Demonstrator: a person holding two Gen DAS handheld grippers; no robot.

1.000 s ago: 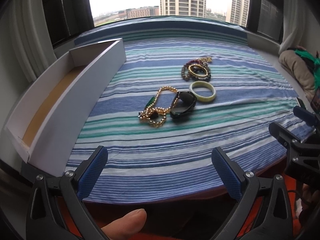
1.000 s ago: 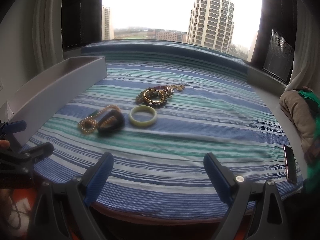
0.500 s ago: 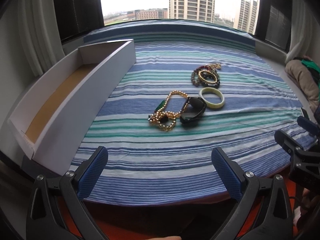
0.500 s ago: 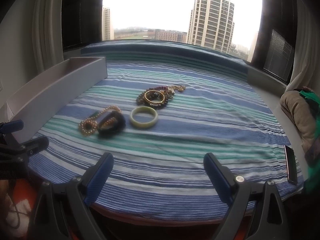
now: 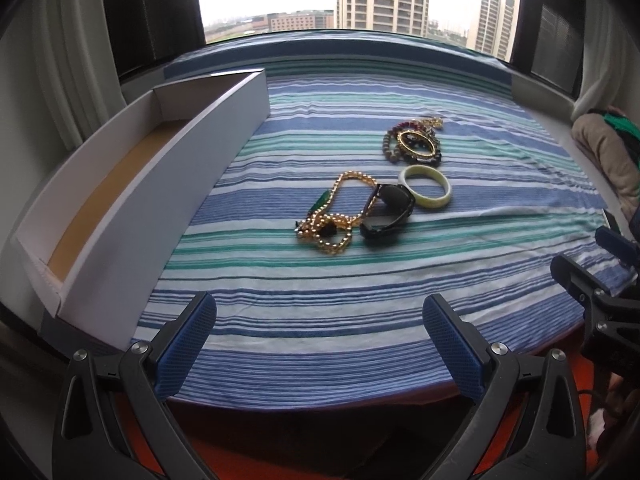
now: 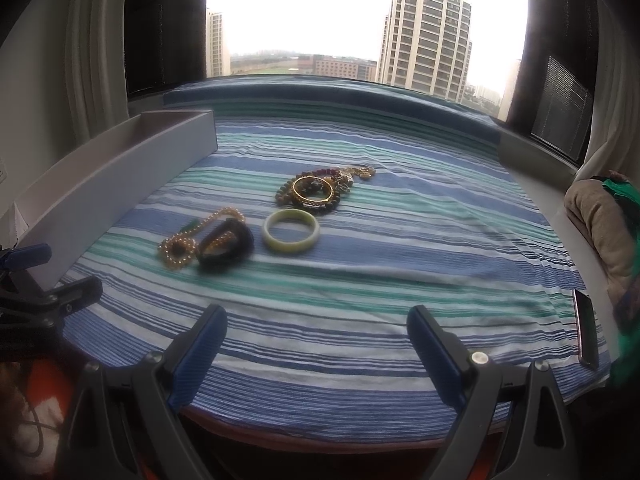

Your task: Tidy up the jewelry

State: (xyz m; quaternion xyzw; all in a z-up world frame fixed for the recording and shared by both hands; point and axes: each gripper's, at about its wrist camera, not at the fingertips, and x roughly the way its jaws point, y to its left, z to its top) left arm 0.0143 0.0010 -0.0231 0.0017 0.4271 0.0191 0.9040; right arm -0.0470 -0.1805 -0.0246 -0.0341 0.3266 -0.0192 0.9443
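On the striped cloth lies a gold bead necklace [image 5: 338, 216] [image 6: 188, 242] with a green pendant, touching a black bangle [image 5: 386, 210] [image 6: 226, 246]. A pale green bangle [image 5: 426, 187] [image 6: 291, 231] rests just right of it. Farther back sits a pile of beaded bracelets with a gold bangle [image 5: 414, 144] [image 6: 314, 190]. A long white box [image 5: 168, 184] [image 6: 120, 188] with a brown floor stands open at the left. My left gripper [image 5: 320, 340] and right gripper [image 6: 316, 344] are both open and hold nothing, near the cloth's front edge, well short of the jewelry.
The striped cloth [image 5: 360, 280] covers a window seat whose front edge drops off just under the grippers. A phone [image 6: 585, 330] lies at the right edge, with folded beige and green fabric [image 6: 600, 220] behind it. Curtains hang at both sides.
The left view has swung so the box and jewelry sit further right in frame, and the thumb seen at its bottom edge is gone. The right gripper has crept slightly forward.
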